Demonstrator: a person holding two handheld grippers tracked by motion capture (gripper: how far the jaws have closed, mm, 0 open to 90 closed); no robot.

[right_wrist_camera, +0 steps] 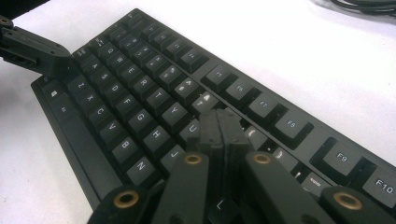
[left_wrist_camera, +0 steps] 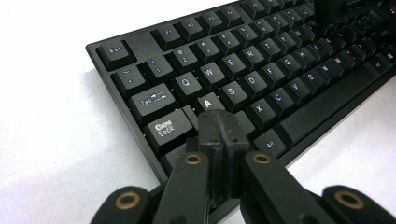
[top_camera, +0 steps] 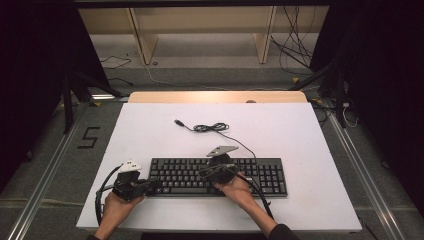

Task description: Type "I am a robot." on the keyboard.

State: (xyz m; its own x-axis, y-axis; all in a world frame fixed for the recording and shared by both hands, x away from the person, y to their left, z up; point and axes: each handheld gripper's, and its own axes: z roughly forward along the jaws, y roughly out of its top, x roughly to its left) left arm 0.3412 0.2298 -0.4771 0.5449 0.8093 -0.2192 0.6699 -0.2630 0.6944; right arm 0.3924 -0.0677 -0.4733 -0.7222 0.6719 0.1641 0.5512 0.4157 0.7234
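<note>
A black keyboard (top_camera: pixel 260 175) lies across the near middle of the white board. Its cable runs back to a coiled bundle (top_camera: pixel 210 128) and a loose plug (top_camera: pixel 178 122). My left gripper (top_camera: pixel 155 183) is shut with nothing held, its tips at the keyboard's left end. In the left gripper view the closed tips (left_wrist_camera: pixel 219 125) rest just below the A key (left_wrist_camera: pixel 208 99). My right gripper (top_camera: pixel 204 172) is shut too and empty, over the middle keys. In the right gripper view its tips (right_wrist_camera: pixel 221 123) sit by the U key (right_wrist_camera: pixel 193 127), with the left gripper (right_wrist_camera: pixel 32 49) farther off.
The white board (top_camera: pixel 300 135) ends close behind my hands and at both sides. A wooden strip (top_camera: pixel 215 96) borders its far edge. Beyond stand a wooden shelf frame (top_camera: pixel 145 40) and loose floor cables (top_camera: pixel 295 50). A "5" mark (top_camera: pixel 88 137) lies on the floor at left.
</note>
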